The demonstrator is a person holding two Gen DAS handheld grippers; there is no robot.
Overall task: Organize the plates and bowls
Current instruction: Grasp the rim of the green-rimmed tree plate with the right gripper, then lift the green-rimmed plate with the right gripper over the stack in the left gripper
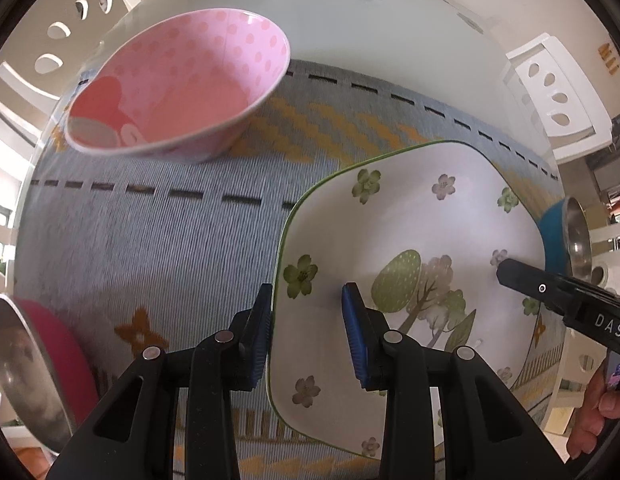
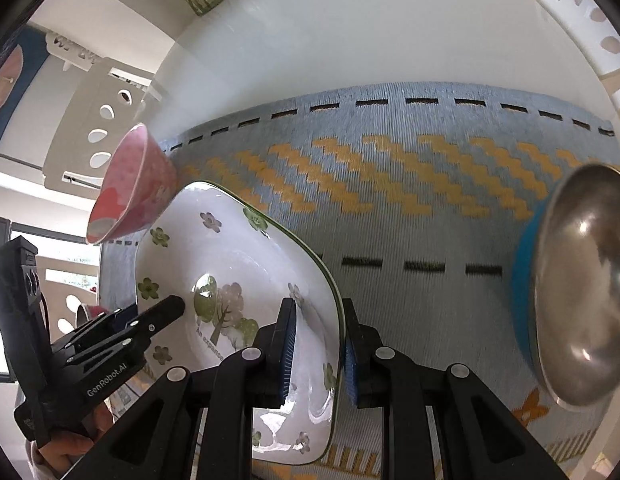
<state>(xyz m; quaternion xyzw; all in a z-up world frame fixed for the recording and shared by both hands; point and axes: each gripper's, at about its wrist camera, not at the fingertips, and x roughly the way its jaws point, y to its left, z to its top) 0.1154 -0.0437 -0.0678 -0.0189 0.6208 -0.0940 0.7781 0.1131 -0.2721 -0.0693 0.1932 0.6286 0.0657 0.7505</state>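
White glass worktop (image 2: 350, 32) with a blue-and-yellow woven placemat (image 2: 410, 208) on it, perforated white chairs all around. The floral square plate (image 1: 410, 248) sits on the mat, and both grippers straddle opposite rims of it.

The left gripper (image 1: 308, 332) has one blue pad outside the plate's left edge and the other over the inside, jaws partly open with a clear gap, so it's not clamped on anything yet. The right gripper (image 2: 320, 344) brackets the opposite rim much tighter, but I honestly can't tell if the pads are pressing.

If the plan is a two-sided lift, I'd close both evenly on the rim and raise them level. Glazed ceramic looks slippery, so a lopsided pull could tip it.

The pink polka-dot bowl (image 1: 178, 88) sits just beyond the plate on the mat's far side. A blue-sided steel bowl (image 2: 574, 288) and a pink-sided steel bowl (image 1: 34, 368) are both cut off at the frame edges, so what's in them is unclear. The plate's underside is hidden.
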